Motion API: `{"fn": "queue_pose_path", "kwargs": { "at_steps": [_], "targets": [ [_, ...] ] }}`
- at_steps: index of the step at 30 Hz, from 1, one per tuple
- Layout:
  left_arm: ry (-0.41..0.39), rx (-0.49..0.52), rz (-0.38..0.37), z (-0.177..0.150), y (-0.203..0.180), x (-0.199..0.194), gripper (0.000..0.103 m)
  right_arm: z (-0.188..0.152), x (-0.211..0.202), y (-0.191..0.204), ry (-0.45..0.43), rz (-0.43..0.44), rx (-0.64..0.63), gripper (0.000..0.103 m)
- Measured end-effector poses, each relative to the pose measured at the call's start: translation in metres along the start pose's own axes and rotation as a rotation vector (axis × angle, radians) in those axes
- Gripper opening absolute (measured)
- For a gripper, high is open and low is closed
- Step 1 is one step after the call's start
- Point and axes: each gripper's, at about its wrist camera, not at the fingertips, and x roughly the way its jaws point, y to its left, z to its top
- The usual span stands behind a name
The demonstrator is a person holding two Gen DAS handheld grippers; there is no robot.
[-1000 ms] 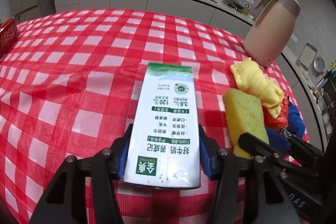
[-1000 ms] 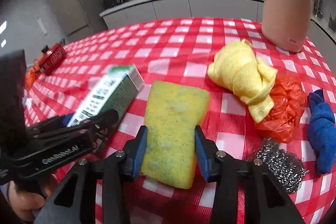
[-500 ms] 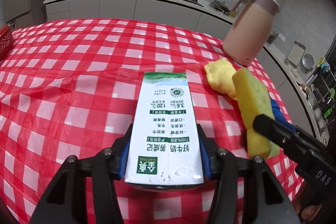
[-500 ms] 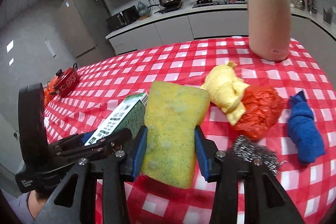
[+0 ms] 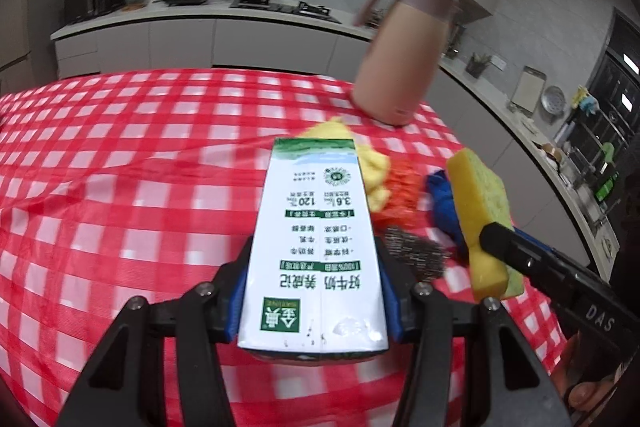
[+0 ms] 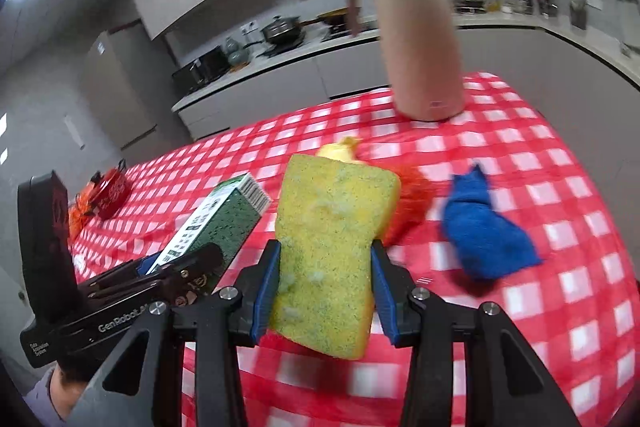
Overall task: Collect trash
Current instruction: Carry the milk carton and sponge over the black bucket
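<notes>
My left gripper [image 5: 314, 301] is shut on a white and green milk carton [image 5: 316, 235] and holds it above the red checked table [image 5: 120, 187]. The carton also shows at the left of the right wrist view [image 6: 222, 223]. My right gripper [image 6: 325, 297] is shut on a yellow-green sponge [image 6: 332, 247], also lifted off the table. The sponge shows at the right of the left wrist view [image 5: 482, 223]. The two grippers are side by side.
On the table lie a yellow cloth [image 5: 374, 167], an orange plastic bag [image 6: 412, 195], a blue cloth [image 6: 480, 227] and a steel scourer [image 5: 416, 253]. A pink thermos jug [image 6: 416, 43] stands at the far edge. A red tin [image 6: 112, 193] sits far left.
Both grippers have risen and pulled back with the carton and the sponge. The things on the table now look lower and farther off.
</notes>
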Motion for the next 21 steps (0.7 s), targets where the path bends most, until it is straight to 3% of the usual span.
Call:
{"fn": "queue_pose_path", "kwargs": {
  "at_steps": [5,10,14,21],
  "targets": [
    [-0.005,0.040,-0.018,-0.008,-0.057,0.005,0.054,-0.006,-0.036,-0.053,-0.043,-0.023,0.055,0.046],
    [-0.007,0.071,-0.031,-0.016,-0.130,0.014,0.054,-0.014,-0.079,-0.132,-0.076,-0.034,0.096,0.046],
    [0.017,0.103,-0.082,-0.024,-0.202,0.035,0.054,-0.020,-0.115,-0.202,-0.087,-0.061,0.140,0.046],
    [0.100,0.168,-0.227,-0.050,-0.335,0.089,0.054,-0.044,-0.181,-0.341,-0.091,-0.188,0.198,0.046]
  ]
}}
